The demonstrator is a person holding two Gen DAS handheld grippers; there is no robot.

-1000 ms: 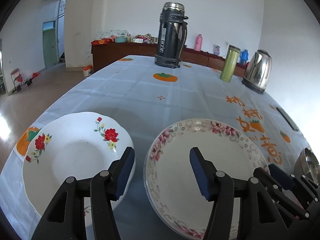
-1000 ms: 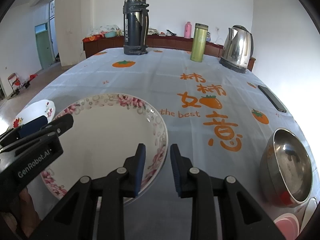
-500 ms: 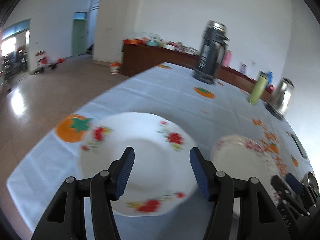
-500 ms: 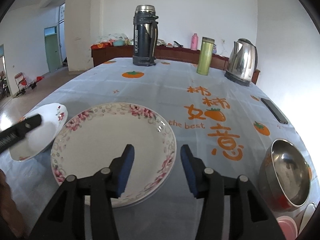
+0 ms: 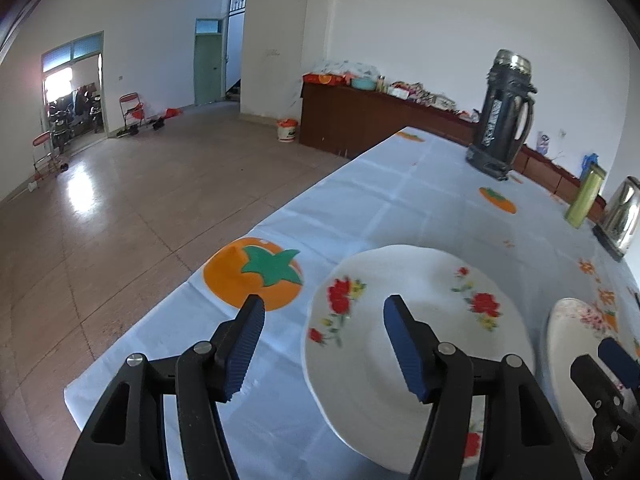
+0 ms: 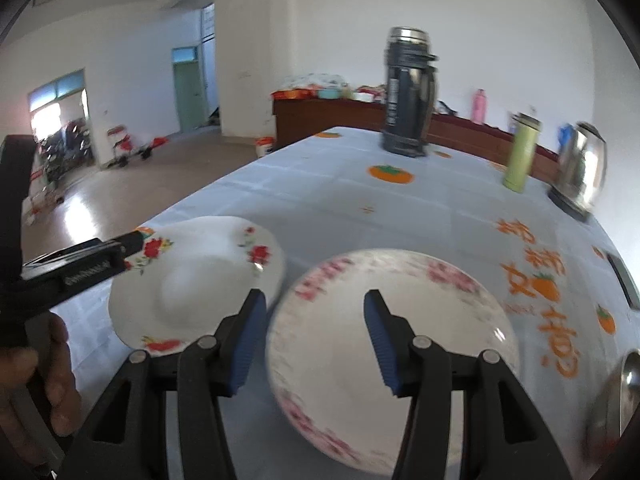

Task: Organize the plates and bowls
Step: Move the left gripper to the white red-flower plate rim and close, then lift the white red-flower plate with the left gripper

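Left wrist view: the red-flowered plate [image 5: 416,344] lies empty at lower centre, the pink-rimmed plate [image 5: 576,360] empty at lower right. The left gripper [image 5: 322,344] has just been spreading, nothing between its jaws. The right gripper [image 6: 312,340], also just widening, hovers empty above the pink-rimmed plate.

Two plates [image 6: 200,276] [image 6: 392,352] side by side on table [image 6: 320,188]; flask [image 6: 408,92] behind.
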